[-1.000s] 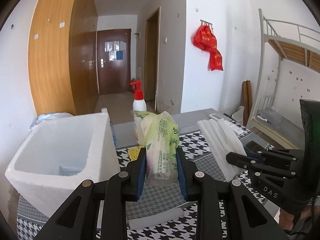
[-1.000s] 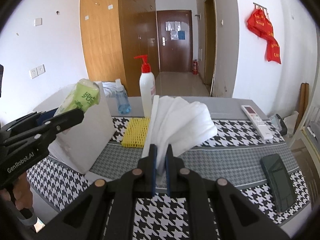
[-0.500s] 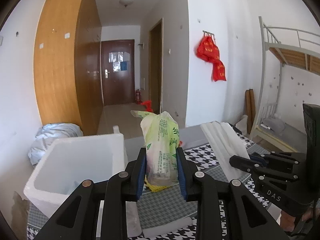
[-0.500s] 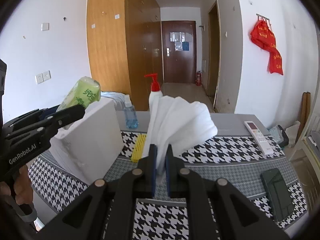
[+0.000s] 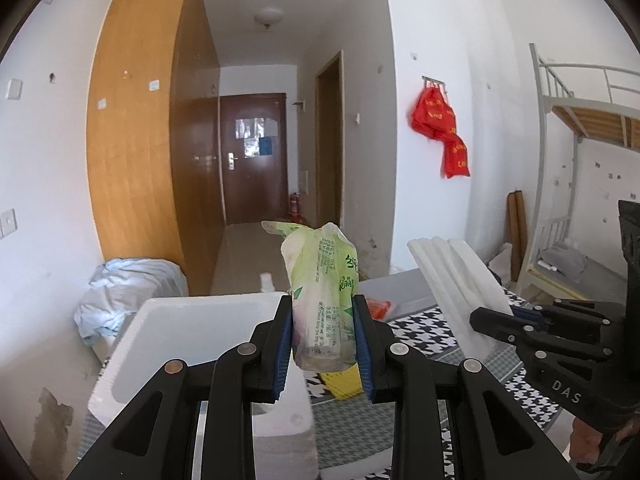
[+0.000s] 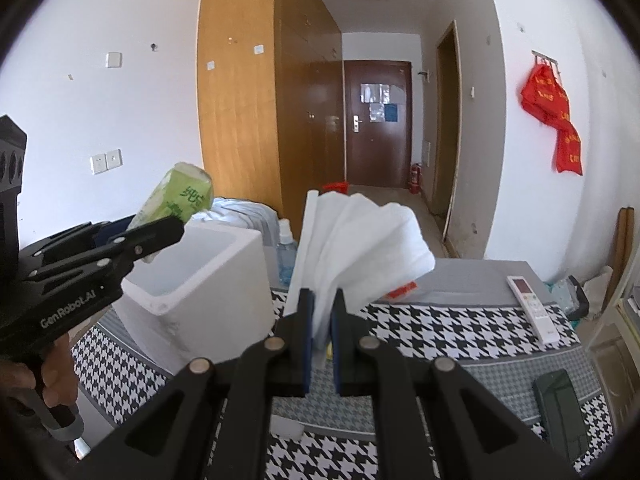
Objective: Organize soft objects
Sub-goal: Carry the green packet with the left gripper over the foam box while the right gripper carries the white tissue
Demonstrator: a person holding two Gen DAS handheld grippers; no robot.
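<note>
My left gripper is shut on a green tissue pack and holds it upright in the air, above the near right rim of the white foam box. In the right wrist view the tissue pack sits above the foam box. My right gripper is shut on a folded white foam sheet and holds it raised over the table, right of the box. The sheet also shows in the left wrist view.
A houndstooth cloth covers the table. On it lie a yellow sponge, a blue bottle, a remote, a dark phone and a white foam strip. A bundle of pale bedding lies behind the box.
Both grippers have risen with their loads, and the left one has moved toward the foam box. The table and box now sit lower in both views.
</note>
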